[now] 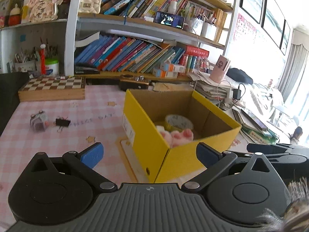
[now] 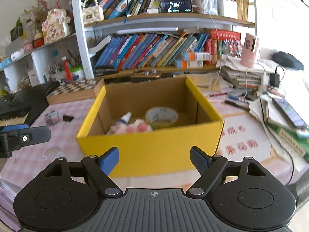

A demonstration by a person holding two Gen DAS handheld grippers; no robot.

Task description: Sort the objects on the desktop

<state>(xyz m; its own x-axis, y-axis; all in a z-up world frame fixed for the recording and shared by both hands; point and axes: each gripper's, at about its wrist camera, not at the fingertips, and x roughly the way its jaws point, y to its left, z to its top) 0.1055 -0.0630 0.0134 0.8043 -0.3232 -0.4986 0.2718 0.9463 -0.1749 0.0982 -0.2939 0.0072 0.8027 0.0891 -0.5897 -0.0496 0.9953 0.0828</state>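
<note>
Left gripper point(image 1: 149, 155) nearest the lens: blue pads spread wide, nothing between them, poised over the near corner of the yellow cardboard box point(image 1: 146, 133). Right gripper point(image 2: 154, 159) likewise wide and empty, facing the box's point(image 2: 154, 147) front wall from just short of it.

Inside the box: a roll of tape point(image 1: 178, 122), a pink plush toy point(image 1: 178, 135) against the near wall and, in the right wrist view, a small white bottle point(image 2: 123, 118) lying on its side. Judged: these are already sorted.

Beyond, on the pink checked counter point(image 1: 67, 135), left of the box and well apart from it: a black binder clip point(image 1: 62, 122) and, just beside it, a small grey-and-pink object point(image 1: 38, 120), too blurred to name. Further back: a chessboard box point(image 1: 53, 88), then bookshelves point(image 1: 135, 58).

Step in hand, judged: between placements, both grippers free. The next move probably falls to the left gripper, being nearer: swing left, descend over the clip, close on its body, carry it over the box rim. The clip is low and flat; pads must reach nearly to the cloth.
</note>
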